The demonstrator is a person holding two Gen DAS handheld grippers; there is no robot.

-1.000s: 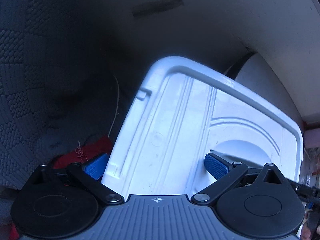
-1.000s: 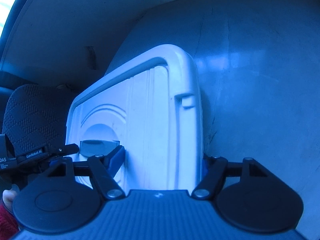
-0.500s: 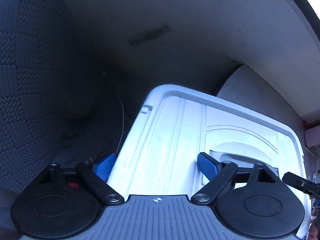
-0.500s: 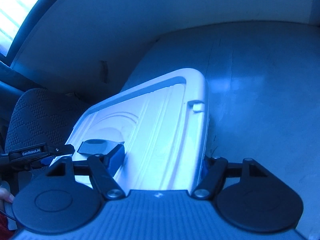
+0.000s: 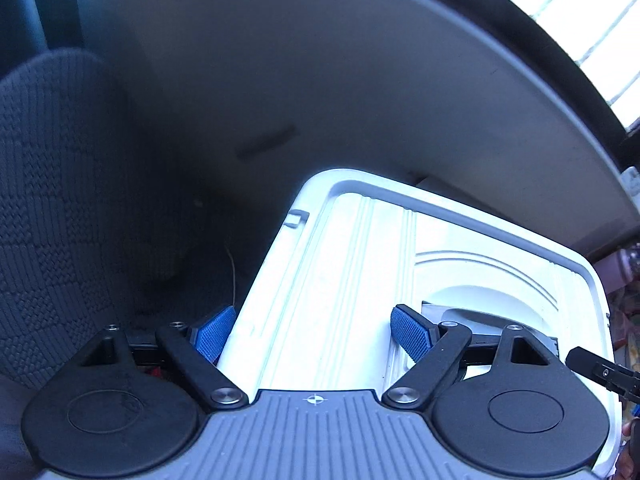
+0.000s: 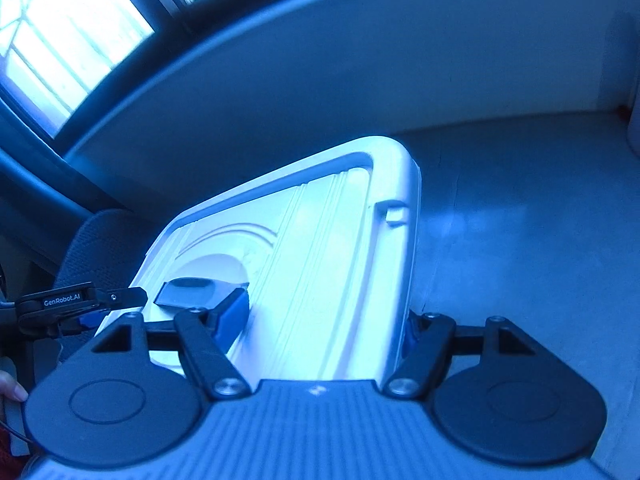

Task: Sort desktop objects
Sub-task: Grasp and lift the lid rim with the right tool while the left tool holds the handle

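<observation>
A white ribbed plastic lid [image 5: 344, 280] with a grey handle [image 5: 480, 316] in a round recess is held up between both grippers. My left gripper [image 5: 312, 336] is shut on it, one blue pad against the lid's left edge and the other at the handle recess. My right gripper [image 6: 320, 326] is shut on the same lid [image 6: 320, 248], one pad in the recess beside the grey handle [image 6: 192, 292] and the other against the right edge. Each view shows the other gripper's finger at its side. What lies under the lid is hidden.
A dark woven chair [image 5: 60, 208] stands at the left. A grey wall [image 5: 320, 80] rises behind, with a bright window [image 5: 580, 12] above it. Bare grey floor [image 6: 520, 248] lies right of the lid. A fingertip [image 6: 10, 392] shows at the lower left.
The left jaws narrowed onto the lid's left part. Both grippers then rose with the lid, and the views tipped up so the window came into sight.
</observation>
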